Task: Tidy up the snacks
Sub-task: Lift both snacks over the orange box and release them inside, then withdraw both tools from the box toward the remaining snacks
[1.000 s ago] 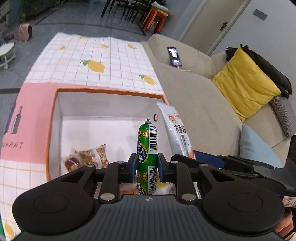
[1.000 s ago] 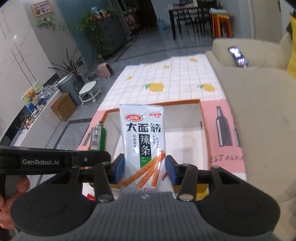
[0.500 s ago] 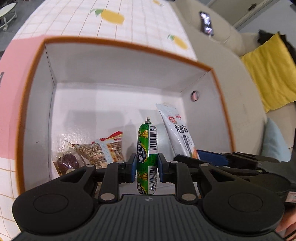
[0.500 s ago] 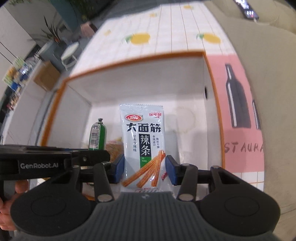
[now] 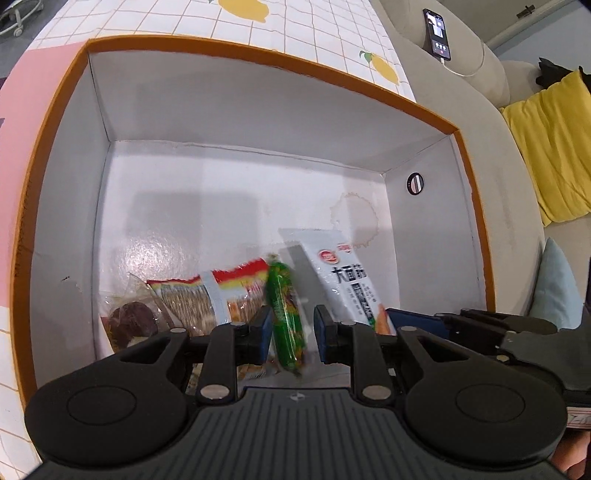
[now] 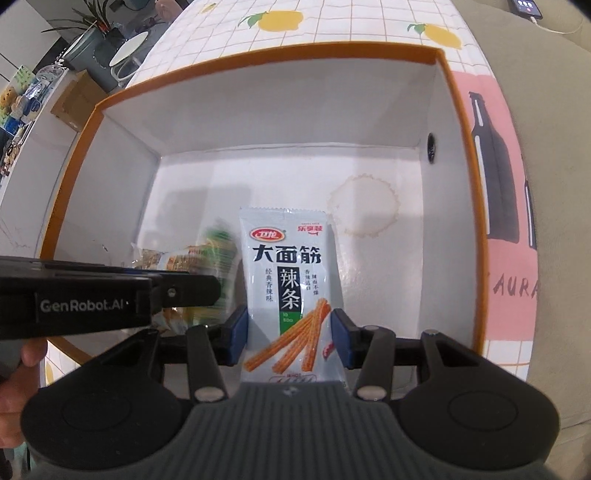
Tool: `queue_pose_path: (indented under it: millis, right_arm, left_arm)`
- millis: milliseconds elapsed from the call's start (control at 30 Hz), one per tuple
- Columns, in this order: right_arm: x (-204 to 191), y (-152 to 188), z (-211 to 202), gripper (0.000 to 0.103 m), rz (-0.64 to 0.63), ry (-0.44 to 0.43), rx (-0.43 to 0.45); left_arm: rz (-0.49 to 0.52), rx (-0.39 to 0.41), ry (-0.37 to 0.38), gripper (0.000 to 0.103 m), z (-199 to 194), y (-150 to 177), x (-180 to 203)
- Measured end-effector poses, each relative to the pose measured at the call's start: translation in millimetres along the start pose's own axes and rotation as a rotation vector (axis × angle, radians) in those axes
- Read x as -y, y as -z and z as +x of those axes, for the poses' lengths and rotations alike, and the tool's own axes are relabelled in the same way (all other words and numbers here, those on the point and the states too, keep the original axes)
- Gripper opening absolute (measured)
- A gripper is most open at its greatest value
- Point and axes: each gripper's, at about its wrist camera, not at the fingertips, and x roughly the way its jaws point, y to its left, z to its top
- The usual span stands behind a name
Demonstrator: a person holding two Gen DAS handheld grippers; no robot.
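Observation:
Both grippers hang over a white box with an orange rim (image 5: 258, 61), which also shows in the right wrist view (image 6: 258, 55). My left gripper (image 5: 290, 332) is open; a green sausage stick (image 5: 286, 317) is blurred and tilted between its fingers, free of the pads. It shows as a green blur in the right wrist view (image 6: 221, 254). My right gripper (image 6: 290, 338) is shut on a white spicy-strip packet (image 6: 288, 280), held upright above the box floor; the packet also shows in the left wrist view (image 5: 345, 280).
Snack packs lie in the box's near left corner: a red-and-white cracker pack (image 5: 218, 295) and a clear-wrapped brown pastry (image 5: 127, 321). The box stands on a lemon-print cloth (image 5: 258, 18). A beige sofa (image 5: 517, 166) with a yellow cushion (image 5: 550, 147) and a phone (image 5: 437, 35) is at the right.
Both grippers moved down into the box. My left gripper opened and the green sausage stick is dropping out of it, tilting. My right gripper still holds the packet.

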Motion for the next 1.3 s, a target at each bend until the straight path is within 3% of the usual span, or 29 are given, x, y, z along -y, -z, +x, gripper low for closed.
queue_pose_path:
  millis: [67,233,367,467,567,800,1067,1300]
  right_arm:
    - [-0.2,-1.8,3.7,0.046,0.001,0.005,-0.010]
    - [-5.4,-2.4,7.7,0.048,-0.003,0.057,-0.018]
    - [-10.5,-3.2,6.6,0.052,-0.018,0.098,-0.015]
    - [-12.8,-4.8,4.6,0.055,-0.016,0.091,-0.021]
    - [-16.0,-2.8,-1.5,0.063,-0.012,0.086,-0.006]
    - [-18.4,5.0,-27.9,0.063,-0.020,0.098,0.035]
    - [-26.3,39.2,-88.0,0.063,-0.068,0.084,0.161]
    - [-33.3,88.7,-142.9,0.063,-0.065,0.053,0.310]
  left_arm:
    - [0.002,0.011,0.002,0.037,-4.1,0.2,1.4]
    - [0.058,0.060,-0.014,0.045,-21.4,2.6,12.2]
    - [0.120,0.103,-0.070,0.045,-36.0,8.8,19.8]
    - [0.142,0.130,-0.071,0.045,-43.3,13.1,21.4]
    - [0.168,0.136,-0.113,0.045,-47.8,17.1,25.9]
    - [0.241,0.166,-0.193,0.045,-66.4,31.3,36.2]
    - [0.285,0.220,-0.251,0.043,-101.5,58.4,50.6]
    - [0.349,0.291,-0.250,0.043,-140.3,105.1,72.4]
